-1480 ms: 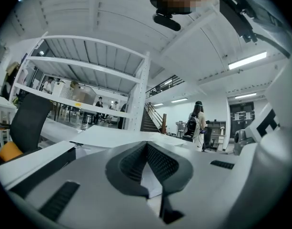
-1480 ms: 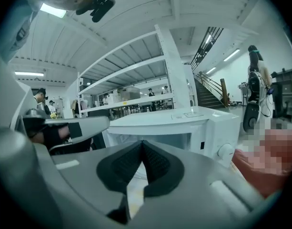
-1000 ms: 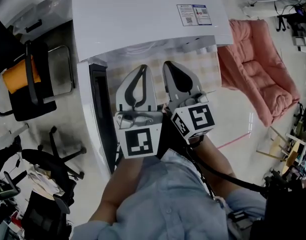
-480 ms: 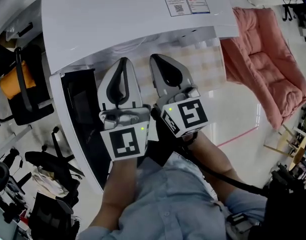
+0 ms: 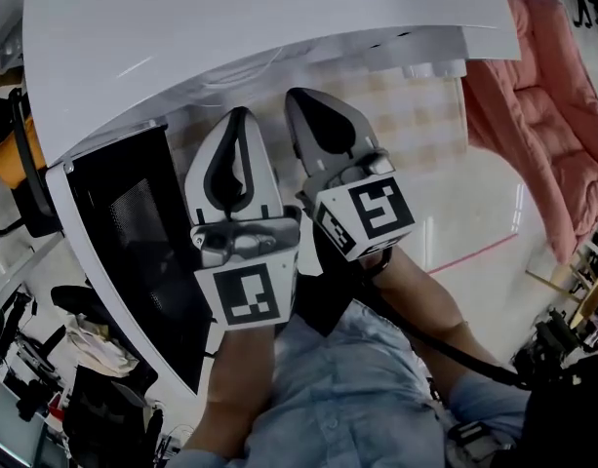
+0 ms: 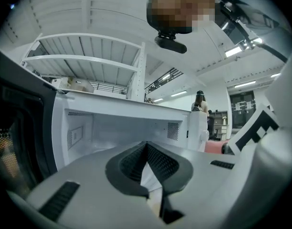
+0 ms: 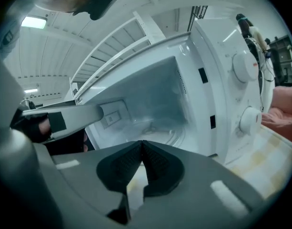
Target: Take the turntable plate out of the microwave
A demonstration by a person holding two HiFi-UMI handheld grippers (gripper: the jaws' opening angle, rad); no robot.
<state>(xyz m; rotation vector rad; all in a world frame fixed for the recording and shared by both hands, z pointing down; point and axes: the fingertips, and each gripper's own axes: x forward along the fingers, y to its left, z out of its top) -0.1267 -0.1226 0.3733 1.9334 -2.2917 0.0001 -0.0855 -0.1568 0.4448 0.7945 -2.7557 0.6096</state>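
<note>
Since the head view shows the microwave (image 5: 230, 27) filling way more of the frame than it did a second ago, I'd say the person has ducked down toward it. The open door (image 5: 133, 252) is now a big dark panel on the left. The left gripper (image 5: 240, 120) and right gripper (image 5: 303, 100) sit side by side just in front of the opening, above a checked cloth (image 5: 416, 115). No plate visible from up here, since the microwave's top hides the inside.

Left gripper view: the left gripper (image 6: 146, 147) has its jaws pressed together with nothing between them, and it's looking straight into the white cavity (image 6: 117, 128). The door (image 6: 17, 128) stands off to the left.

Right gripper view: the right gripper (image 7: 141, 144) is clamped closed too and empty. Past it, low in the hazy cavity, there's a curved glassy rim that I take to be the turntable plate (image 7: 176, 135), sitting on the floor of the microwave. The knobs (image 7: 243, 66) are to the right.

So it's lined up but not started: the jaws need to open before anything gets grabbed.
</note>
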